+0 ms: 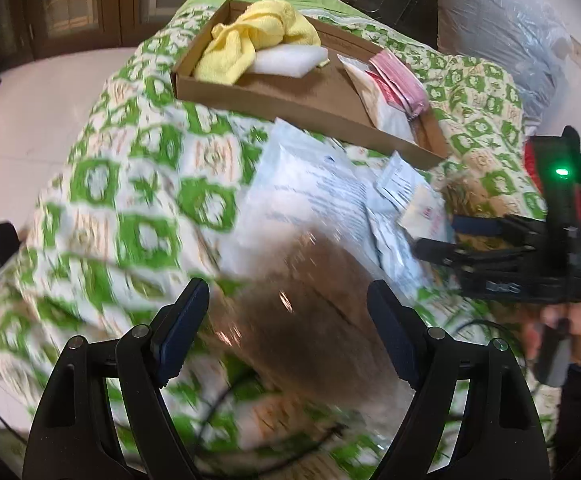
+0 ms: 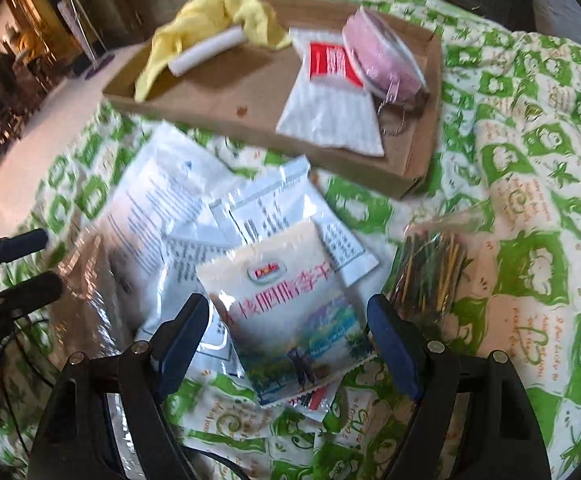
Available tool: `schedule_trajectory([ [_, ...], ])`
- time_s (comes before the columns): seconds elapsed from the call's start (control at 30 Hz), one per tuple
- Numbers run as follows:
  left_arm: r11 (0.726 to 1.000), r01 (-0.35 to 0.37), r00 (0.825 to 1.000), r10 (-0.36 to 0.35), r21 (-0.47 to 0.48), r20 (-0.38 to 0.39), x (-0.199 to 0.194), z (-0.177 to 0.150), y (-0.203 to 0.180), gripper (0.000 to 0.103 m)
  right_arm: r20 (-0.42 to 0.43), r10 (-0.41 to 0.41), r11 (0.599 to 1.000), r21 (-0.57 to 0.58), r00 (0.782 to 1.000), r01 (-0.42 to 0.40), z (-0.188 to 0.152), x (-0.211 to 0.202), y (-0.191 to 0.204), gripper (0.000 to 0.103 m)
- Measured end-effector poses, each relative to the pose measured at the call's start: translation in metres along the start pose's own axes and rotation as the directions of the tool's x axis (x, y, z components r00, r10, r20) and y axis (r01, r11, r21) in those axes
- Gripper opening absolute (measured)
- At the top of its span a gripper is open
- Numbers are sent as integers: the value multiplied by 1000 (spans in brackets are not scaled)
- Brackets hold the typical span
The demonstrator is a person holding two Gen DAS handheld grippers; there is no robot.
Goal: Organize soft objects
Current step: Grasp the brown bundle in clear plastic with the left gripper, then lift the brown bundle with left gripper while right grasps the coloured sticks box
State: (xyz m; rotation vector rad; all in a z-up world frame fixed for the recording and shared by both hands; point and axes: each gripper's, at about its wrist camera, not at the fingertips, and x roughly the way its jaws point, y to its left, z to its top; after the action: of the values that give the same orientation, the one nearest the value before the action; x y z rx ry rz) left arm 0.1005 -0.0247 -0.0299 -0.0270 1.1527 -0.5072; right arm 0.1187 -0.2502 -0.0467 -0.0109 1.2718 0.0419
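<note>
Green-and-white patterned bedding [image 2: 530, 184] covered the bed and filled most of both views, with a pale floor [image 1: 50, 92] showing at the upper left of the left wrist frame. At the top centre of each view lay a shallow cardboard tray [image 2: 226, 92] holding a crumpled yellow cloth [image 1: 250, 36] with a white foam block [image 1: 290, 60] resting against it, and on the tray's right side a white packet with a red label [image 2: 330, 92] under a pink pouch [image 2: 382, 56]. Below the tray, on the bedding, a loose heap of packets overlapped: a large white printed bag [image 2: 158, 216], a smaller white sachet [image 2: 286, 216] and a cream snack packet [image 2: 290, 304] on top. A clear bag of dark sticks [image 2: 430, 276] lay just right of the heap. The right gripper [image 2: 290, 336] hovered with its jaws apart on either side of the snack packet's lower half, not pressing it. The left gripper [image 1: 288, 320] was likewise spread wide above a blurred brown shiny bag [image 1: 310, 308] at the lower centre of its frame, contact unclear.
</note>
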Motion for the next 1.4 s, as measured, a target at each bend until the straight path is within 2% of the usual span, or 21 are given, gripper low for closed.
schedule_trajectory([
  [0.27,999,8,996,-12,-42,-91,8,-30,-29,82,-10,-16,1000,23,1000,16,3,6,-3,75],
  [0.43,998,-61,989,59,-6,-135,30,-33,-51,82,-6,-22,999,25,1000,22,4,5,-5,74],
  [0.5,997,-74,985,74,5,-156,41,-30,-58,86,-5,-22,999,25,1000,22,6,6,-5,74],
  [0.57,997,-71,983,68,-12,-171,49,-25,-60,93,-3,-19,999,27,1000,19,6,7,-4,74],
  [0.83,991,-77,977,54,-107,-204,69,-13,-56,94,2,-13,999,33,1000,13,-1,1,-5,74],
  [1.0,992,-113,968,97,-57,-232,75,-19,-60,94,3,-15,999,31,1000,15,0,1,-5,74],
  [1.1,993,-105,971,90,-57,-221,73,-20,-59,93,4,-16,999,29,1000,16,1,1,-4,74],
  [1.2,992,-120,976,114,-25,-186,66,-25,-59,72,9,-18,999,27,1000,17,1,1,-3,74],
  [1.27,993,-114,980,113,2,-166,60,-24,-60,48,12,-16,999,29,1000,16,1,1,-3,74],
  [1.33,995,-98,982,100,20,-158,56,-22,-60,33,17,-14,999,34,1000,14,0,0,-5,74],
  [1.4,996,-86,985,89,30,-149,51,-17,-62,26,20,-12,999,39,1000,11,0,-1,-6,74],
])
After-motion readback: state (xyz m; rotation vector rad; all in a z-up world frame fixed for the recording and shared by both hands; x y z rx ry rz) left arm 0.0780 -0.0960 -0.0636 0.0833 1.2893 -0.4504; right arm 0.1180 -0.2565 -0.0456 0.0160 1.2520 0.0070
